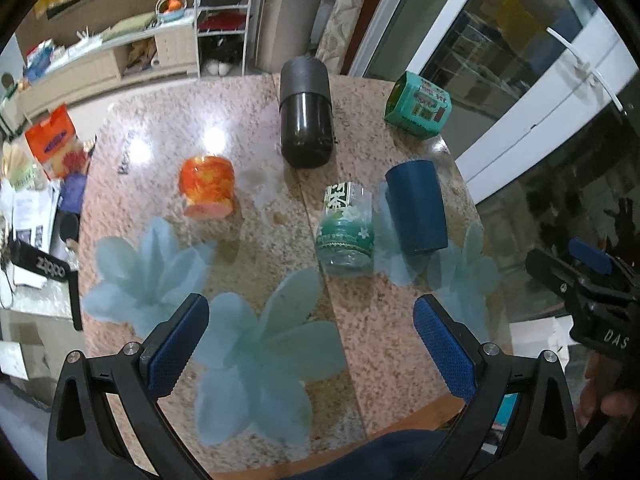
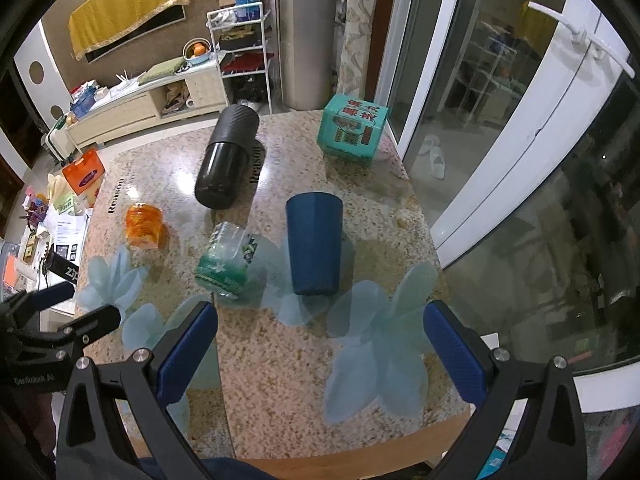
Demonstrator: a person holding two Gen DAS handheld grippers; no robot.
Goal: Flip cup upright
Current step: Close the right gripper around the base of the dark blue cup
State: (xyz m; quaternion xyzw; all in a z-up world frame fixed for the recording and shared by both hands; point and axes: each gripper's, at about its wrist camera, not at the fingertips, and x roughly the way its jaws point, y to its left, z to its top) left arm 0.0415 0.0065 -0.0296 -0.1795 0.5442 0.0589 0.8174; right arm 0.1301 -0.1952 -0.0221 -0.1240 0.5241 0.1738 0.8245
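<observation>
A dark blue cup [image 1: 417, 205] [image 2: 314, 243] lies on its side on the speckled table [image 1: 372, 320] [image 2: 272, 360], its narrow base toward me. Left of it a green patterned glass [image 1: 347, 229] [image 2: 227, 259] also lies tipped over. An orange glass [image 1: 207, 185] [image 2: 144, 227] sits further left. My left gripper [image 1: 312, 344] is open and empty above the near table edge. My right gripper [image 2: 320, 350] is open and empty, short of the blue cup. Each gripper shows at the edge of the other's view.
A black cylinder flask [image 1: 306, 114] [image 2: 228, 158] lies on its side at the back of the table. A teal box [image 1: 418, 105] [image 2: 354, 130] stands at the back right. Glass doors are to the right, clutter and a shelf [image 2: 240, 52] to the left.
</observation>
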